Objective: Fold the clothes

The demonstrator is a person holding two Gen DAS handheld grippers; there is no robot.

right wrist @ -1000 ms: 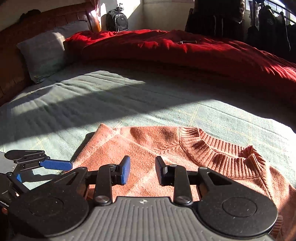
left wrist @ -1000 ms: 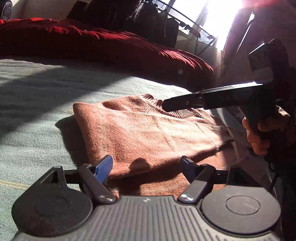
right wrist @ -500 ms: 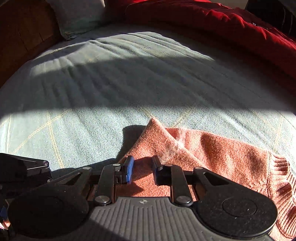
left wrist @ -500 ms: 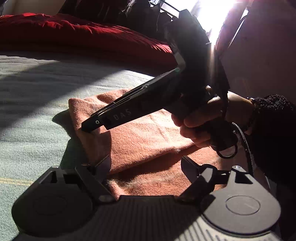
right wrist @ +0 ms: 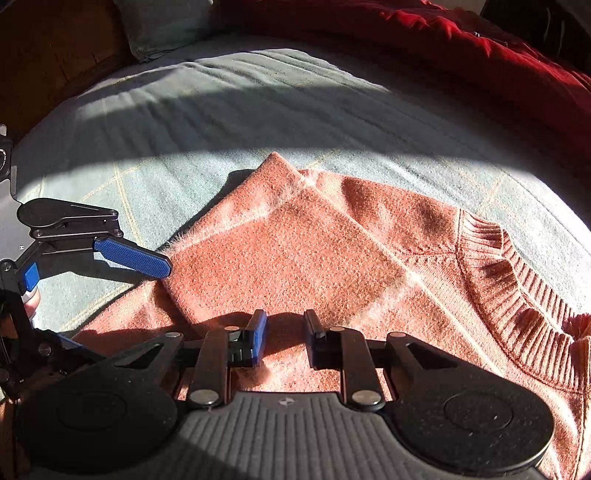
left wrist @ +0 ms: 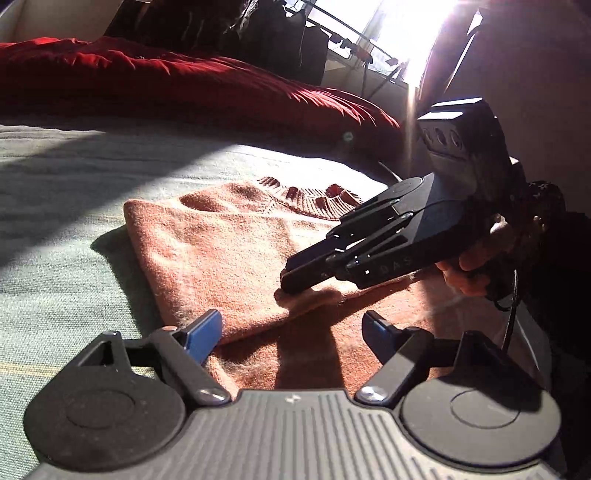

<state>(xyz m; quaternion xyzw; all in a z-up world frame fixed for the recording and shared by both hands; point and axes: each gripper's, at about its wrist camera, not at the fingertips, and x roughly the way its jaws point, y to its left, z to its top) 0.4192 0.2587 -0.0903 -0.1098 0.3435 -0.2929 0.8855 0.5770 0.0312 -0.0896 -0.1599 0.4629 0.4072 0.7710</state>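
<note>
An orange knit sweater [left wrist: 221, 254] lies on the green bed cover [left wrist: 55, 229], with one side folded over its body and the ribbed collar [right wrist: 509, 273] at the far right. My left gripper [left wrist: 291, 332] hovers open at the near edge of the fold, with nothing between its blue pads. One of its fingers [right wrist: 133, 258] touches the fold's left corner in the right wrist view. My right gripper [right wrist: 284, 338] sits low on the fold's near edge. Its pads are nearly together with a small bump of fabric pinched between them, under its tips [left wrist: 286, 275].
A rumpled red duvet [left wrist: 184, 81] runs along the far side of the bed. A grey pillow [right wrist: 162, 26] and a wooden headboard [right wrist: 44, 66] are at the far left. Dark clothes hang on a rack [left wrist: 288, 40] by the bright window. A hand [left wrist: 469, 273] holds the right gripper.
The right gripper swung from across the sweater's far left corner back down to the fold's near edge, and its jaws narrowed. The left gripper stayed open in place.
</note>
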